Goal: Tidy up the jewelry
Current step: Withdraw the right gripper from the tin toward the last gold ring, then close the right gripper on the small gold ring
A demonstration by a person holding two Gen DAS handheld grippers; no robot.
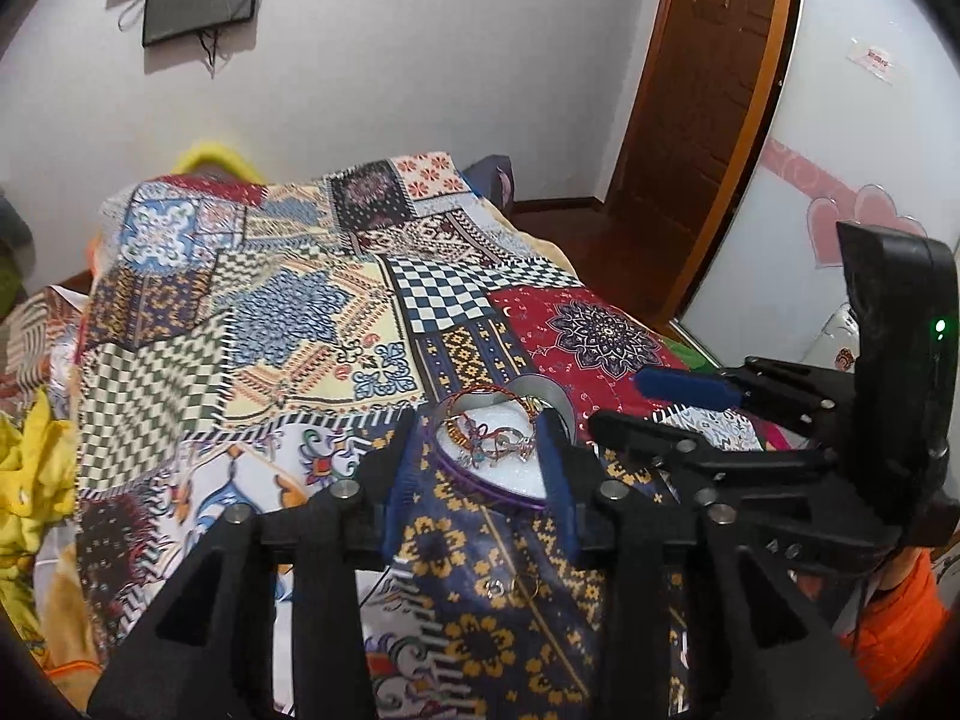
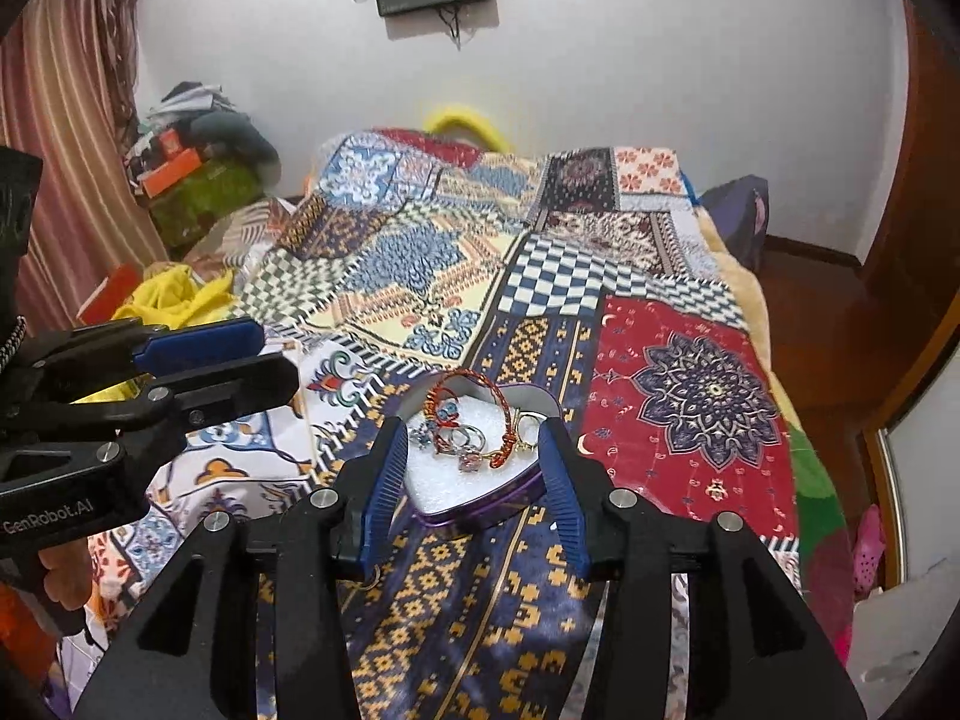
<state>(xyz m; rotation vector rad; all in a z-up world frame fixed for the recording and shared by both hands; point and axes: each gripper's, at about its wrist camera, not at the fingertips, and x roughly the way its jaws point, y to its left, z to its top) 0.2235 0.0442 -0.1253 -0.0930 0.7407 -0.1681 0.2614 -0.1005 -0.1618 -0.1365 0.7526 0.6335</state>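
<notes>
A purple heart-shaped tin [image 1: 474,483] [image 2: 477,513] with white foam inside lies on the patchwork bedspread. It holds a red-and-gold bangle [image 2: 474,387], several rings [image 2: 471,438] and other small pieces [image 1: 489,441]. My left gripper [image 1: 480,429] is open and empty, its blue pads either side of the tin's near end. My right gripper [image 2: 474,438] is open and empty, also straddling the tin. Two small rings [image 1: 510,587] lie on the spread below the left gripper. One ring [image 2: 369,579] shows by the right gripper's left finger.
The patchwork bedspread [image 2: 600,312] covers the bed. Yellow cloth [image 2: 174,297] and a cluttered pile [image 2: 198,180] sit at the left. A wooden door [image 1: 708,90] and a white wardrobe [image 1: 858,138] stand at the right. The bed's right edge drops to wood floor [image 2: 810,300].
</notes>
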